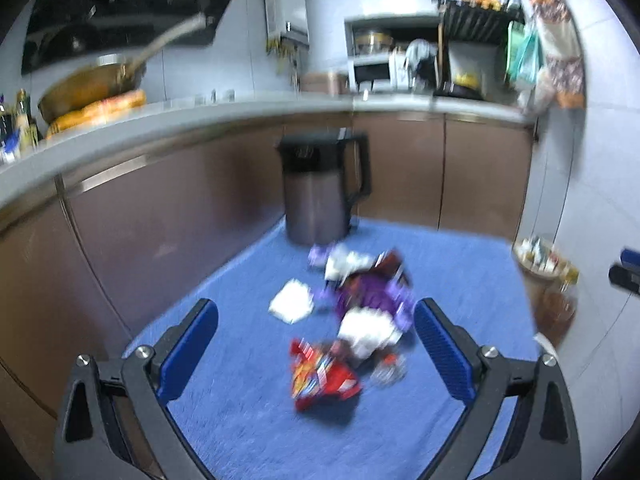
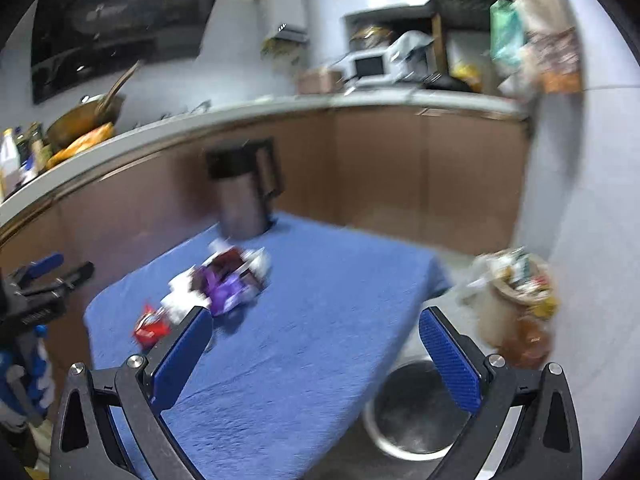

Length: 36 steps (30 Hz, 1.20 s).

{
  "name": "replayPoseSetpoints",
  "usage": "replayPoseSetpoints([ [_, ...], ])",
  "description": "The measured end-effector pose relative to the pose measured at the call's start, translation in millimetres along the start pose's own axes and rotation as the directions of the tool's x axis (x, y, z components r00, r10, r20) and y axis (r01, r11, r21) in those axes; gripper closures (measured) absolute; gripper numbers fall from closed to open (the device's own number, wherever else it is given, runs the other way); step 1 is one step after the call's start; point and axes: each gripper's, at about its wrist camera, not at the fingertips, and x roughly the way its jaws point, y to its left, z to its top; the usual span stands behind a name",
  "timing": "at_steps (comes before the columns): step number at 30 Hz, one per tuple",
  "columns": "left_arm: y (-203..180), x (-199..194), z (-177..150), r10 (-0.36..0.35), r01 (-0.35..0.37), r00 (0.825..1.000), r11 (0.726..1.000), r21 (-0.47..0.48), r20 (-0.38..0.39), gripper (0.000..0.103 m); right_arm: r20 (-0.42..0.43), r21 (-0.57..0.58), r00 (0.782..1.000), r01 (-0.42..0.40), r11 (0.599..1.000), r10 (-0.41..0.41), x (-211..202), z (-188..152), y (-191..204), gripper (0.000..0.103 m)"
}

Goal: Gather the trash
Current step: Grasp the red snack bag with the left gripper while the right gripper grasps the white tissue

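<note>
A pile of trash lies on a blue cloth-covered table (image 1: 248, 420): a red snack wrapper (image 1: 322, 378), a purple wrapper (image 1: 372, 296), white crumpled paper (image 1: 292, 300) and another white wad (image 1: 366, 330). My left gripper (image 1: 316, 356) is open and empty, its blue pads either side of the pile, above it. My right gripper (image 2: 316, 356) is open and empty over the table's right part (image 2: 320, 320), right of the pile, where the purple wrapper (image 2: 226, 290) and red wrapper (image 2: 150, 326) show. The left gripper (image 2: 44, 276) also shows in the right wrist view.
A dark kettle (image 1: 320, 188) stands at the table's far edge. A full waste bin (image 2: 516, 300) stands on the floor right of the table, with a metal bowl (image 2: 412, 412) below the table's edge. Brown cabinets (image 1: 400, 168) and a worktop lie behind.
</note>
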Motion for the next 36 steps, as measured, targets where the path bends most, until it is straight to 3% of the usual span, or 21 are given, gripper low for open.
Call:
replayPoseSetpoints([
  [4, 16, 42, -33, -0.061, 0.061, 0.986, 0.998, -0.009, -0.153, 0.018, -0.091, -0.002, 0.991, -0.099, 0.995, 0.099, 46, -2, 12, 0.003],
  [7, 18, 65, -48, -0.111, 0.108, 0.97, 0.994, -0.023, -0.217, 0.023, -0.168, -0.009, 0.968, -0.189, 0.982, 0.185, 86, -2, 30, 0.014],
  [12, 22, 97, -56, -0.169, 0.157, 0.951, 0.985, -0.065, -0.26, 0.024, -0.27, -0.048, 0.901, -0.365, 0.93, 0.339, 132, 1, 75, 0.034],
  [15, 26, 112, -58, -0.197, 0.177, 0.941, 0.98, -0.096, -0.276, 0.031, -0.314, -0.09, 0.865, -0.437, 0.895, 0.391, 153, 0, 104, 0.04],
  [18, 29, 122, -60, -0.225, 0.197, 0.931, 0.973, -0.123, -0.286, 0.033, -0.346, -0.115, 0.846, -0.467, 0.877, 0.405, 173, -1, 124, 0.041],
  [22, 31, 133, -63, -0.251, 0.218, 0.922, 0.966, -0.141, -0.296, 0.034, -0.384, -0.139, 0.833, -0.478, 0.867, 0.398, 196, -4, 138, 0.046],
  [26, 27, 140, -68, -0.264, 0.23, 0.913, 0.963, -0.143, -0.312, 0.046, -0.406, -0.162, 0.833, -0.471, 0.867, 0.376, 214, -6, 144, 0.05],
  [28, 26, 142, -71, -0.269, 0.233, 0.91, 0.961, -0.147, -0.315, 0.048, -0.421, -0.166, 0.83, -0.468, 0.868, 0.367, 223, -8, 147, 0.054],
  [31, 25, 141, -71, -0.264, 0.231, 0.914, 0.963, -0.14, -0.308, 0.055, -0.438, -0.173, 0.828, -0.458, 0.872, 0.349, 232, -14, 146, 0.066],
  [34, 24, 139, -70, -0.256, 0.224, 0.917, 0.965, -0.136, -0.307, 0.061, -0.436, -0.162, 0.827, -0.46, 0.873, 0.355, 234, -14, 143, 0.085],
  [36, 24, 136, -69, -0.252, 0.222, 0.92, 0.966, -0.128, -0.301, 0.071, -0.419, -0.158, 0.834, -0.457, 0.876, 0.359, 230, -10, 140, 0.093],
])
